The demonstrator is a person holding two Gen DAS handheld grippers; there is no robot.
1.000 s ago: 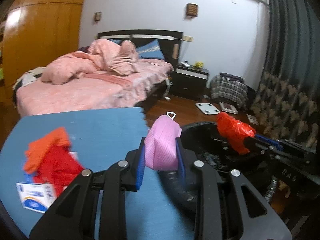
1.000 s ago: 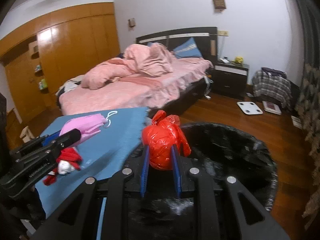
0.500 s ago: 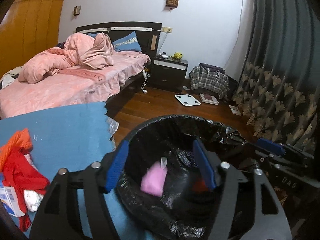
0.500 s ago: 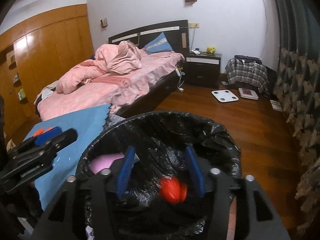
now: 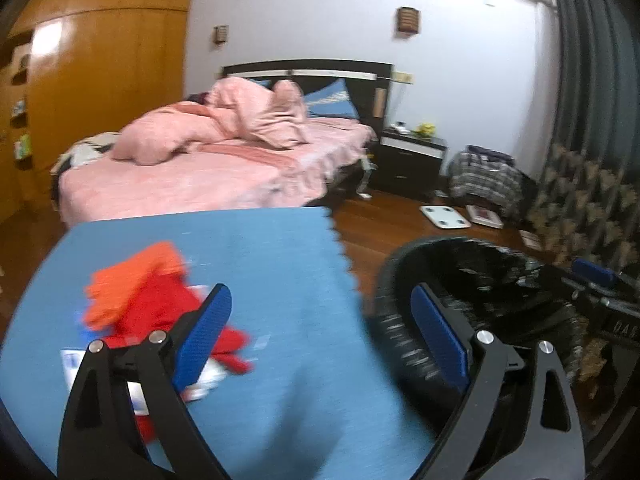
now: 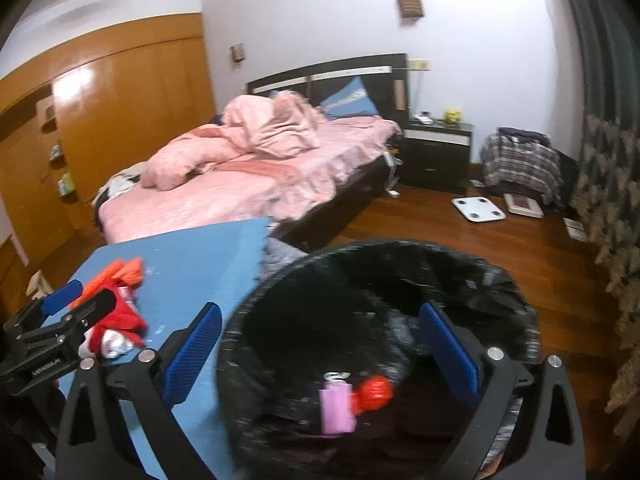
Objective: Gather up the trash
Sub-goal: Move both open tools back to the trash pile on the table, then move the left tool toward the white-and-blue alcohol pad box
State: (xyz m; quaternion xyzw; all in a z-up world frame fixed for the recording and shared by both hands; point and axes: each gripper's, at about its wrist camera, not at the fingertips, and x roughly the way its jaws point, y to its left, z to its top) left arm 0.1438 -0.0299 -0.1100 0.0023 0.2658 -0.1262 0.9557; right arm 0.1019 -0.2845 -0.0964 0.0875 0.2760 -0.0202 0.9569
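A black-lined trash bin point(image 6: 400, 272) stands right of the blue table point(image 6: 192, 264); it also shows in the left wrist view point(image 5: 480, 264). A pink mask point(image 6: 337, 406) and a red bag point(image 6: 374, 391) lie inside it. My right gripper point(image 6: 320, 354) is open and empty above the bin. My left gripper point(image 5: 320, 340) is open and empty over the blue table point(image 5: 260, 248), near its right edge. A pile of red and orange trash point(image 5: 148, 300) with white paper lies on the table to the left; it also shows in the right wrist view point(image 6: 120, 312).
A bed with pink bedding point(image 5: 224, 168) stands behind the table. A dark nightstand point(image 5: 412, 156), a white scale point(image 5: 445, 216) and a plaid bundle point(image 5: 484, 180) are on the wooden floor. Dark curtains point(image 5: 592, 120) hang at the right.
Both grippers opened and dropped the pink mask and red bag into the bin. The left gripper has since swung left, back over the table. The right gripper stays over the bin.
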